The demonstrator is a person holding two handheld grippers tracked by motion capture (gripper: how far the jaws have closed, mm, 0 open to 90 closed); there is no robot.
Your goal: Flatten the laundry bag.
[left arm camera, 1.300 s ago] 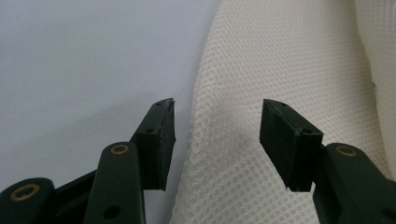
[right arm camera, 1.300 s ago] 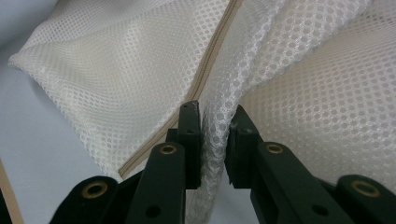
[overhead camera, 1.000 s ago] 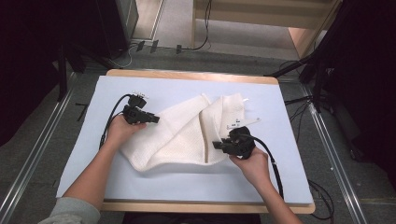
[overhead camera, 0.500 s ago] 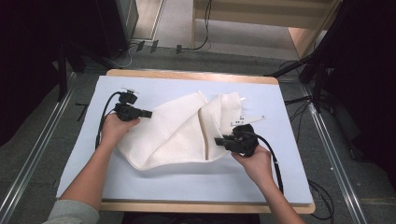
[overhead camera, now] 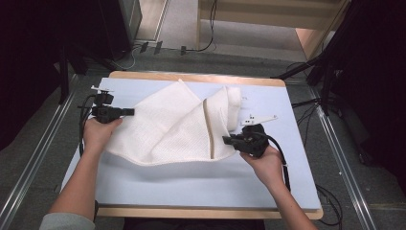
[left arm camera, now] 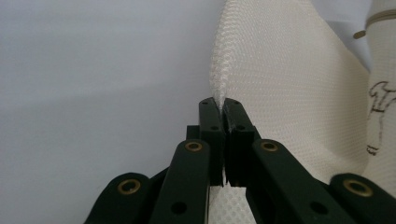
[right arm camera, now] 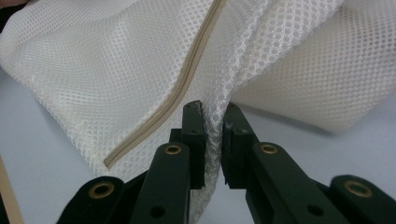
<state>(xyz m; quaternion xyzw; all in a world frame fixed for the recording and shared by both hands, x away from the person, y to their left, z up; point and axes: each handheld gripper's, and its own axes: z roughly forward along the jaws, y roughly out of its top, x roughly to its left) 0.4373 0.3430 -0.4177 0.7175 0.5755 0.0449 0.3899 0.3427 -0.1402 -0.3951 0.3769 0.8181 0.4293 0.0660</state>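
A: From the high view, where does the white mesh laundry bag [overhead camera: 177,129] lie?

B: Spread across the middle of the pale blue tabletop [overhead camera: 191,182], its zipper [overhead camera: 207,127] running down the middle. The left tongs [overhead camera: 125,112] bite its left edge and the right tongs [overhead camera: 229,140] its right edge, a hand behind each.

A: And the left gripper view?

B: The left tongs [left arm camera: 219,103] are clamped tight on a fold of the mesh laundry bag [left arm camera: 289,93], which rises straight up from the tips.

A: The right gripper view?

B: The right tongs [right arm camera: 214,108] have just been closing; a bunched ridge of the mesh laundry bag [right arm camera: 116,70] sits pinched between them, with the zipper [right arm camera: 173,98] slanting just to the left.
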